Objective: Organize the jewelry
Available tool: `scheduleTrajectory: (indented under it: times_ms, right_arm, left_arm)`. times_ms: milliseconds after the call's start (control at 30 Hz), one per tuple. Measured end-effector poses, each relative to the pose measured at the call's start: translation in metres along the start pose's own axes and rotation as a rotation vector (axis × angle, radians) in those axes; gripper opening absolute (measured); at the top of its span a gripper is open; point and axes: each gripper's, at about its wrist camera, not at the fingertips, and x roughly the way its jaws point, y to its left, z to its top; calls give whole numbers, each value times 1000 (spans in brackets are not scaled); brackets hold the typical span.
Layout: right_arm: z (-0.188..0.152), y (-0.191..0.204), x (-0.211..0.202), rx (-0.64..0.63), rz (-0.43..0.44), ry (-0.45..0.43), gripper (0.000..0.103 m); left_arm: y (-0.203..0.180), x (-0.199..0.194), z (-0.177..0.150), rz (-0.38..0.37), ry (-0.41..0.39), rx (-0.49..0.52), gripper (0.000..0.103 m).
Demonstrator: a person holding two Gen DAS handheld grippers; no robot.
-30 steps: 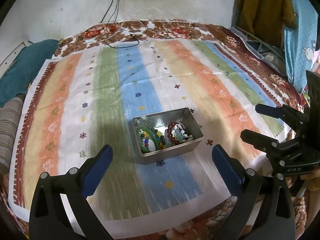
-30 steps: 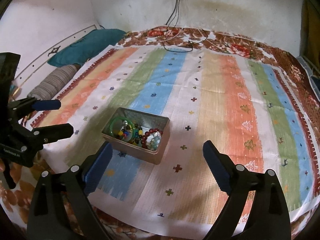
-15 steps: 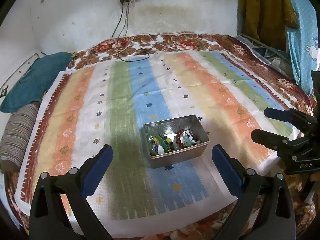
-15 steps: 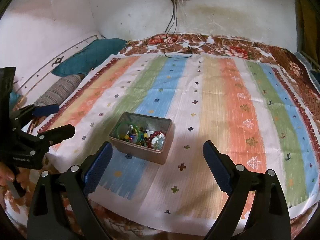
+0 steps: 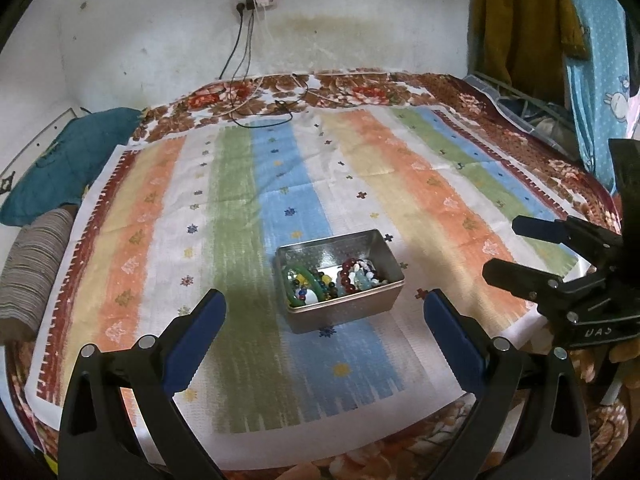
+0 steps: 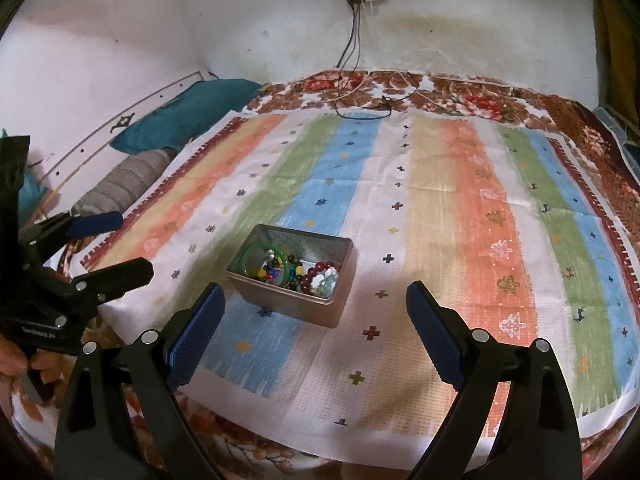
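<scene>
A silver metal tin (image 5: 347,312) stands on a striped cloth (image 5: 240,208) and holds a green bangle (image 5: 308,276), a dark red bead bracelet (image 5: 347,276) and mixed beads. It also shows in the right wrist view (image 6: 296,310), with the bangle (image 6: 256,246) at its left end. My left gripper (image 5: 324,316) is open and empty, just in front of the tin. My right gripper (image 6: 316,312) is open and empty, near the tin's front right. Each gripper shows in the other's view, the right gripper (image 5: 520,248) at right and the left gripper (image 6: 128,244) at left.
A teal pillow (image 5: 60,160) and a striped bolster (image 5: 28,272) lie at the left edge. Cables (image 5: 264,108) run from a wall socket (image 5: 256,0) onto the floral bedspread (image 5: 360,92). Clothes (image 5: 520,20) hang at the far right.
Both grippers have pulled back and risen, so the tin sits smaller and more of the wall shows. The tin and jewelry have not moved. Both grippers stay open.
</scene>
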Motion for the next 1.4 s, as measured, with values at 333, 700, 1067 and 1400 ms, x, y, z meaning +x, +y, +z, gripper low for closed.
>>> scheduleTrajectory:
  times_ms: [333, 700, 1067, 1400]
  right_arm:
    - [-2, 1, -1, 8, 8, -13, 92]
    - [-2, 0, -6, 3, -16, -31, 92]
    - [-1, 4, -4, -16, -29, -34, 94]
    - [0, 2, -6, -13, -29, -35, 94]
  left_arm:
    - [6, -4, 1, -1, -12, -38, 97]
    - [4, -5, 0, -10, -11, -22, 97]
    - [0, -6, 0, -9, -13, -14, 97]
    - [1, -5, 0, -13, -4, -23, 97]
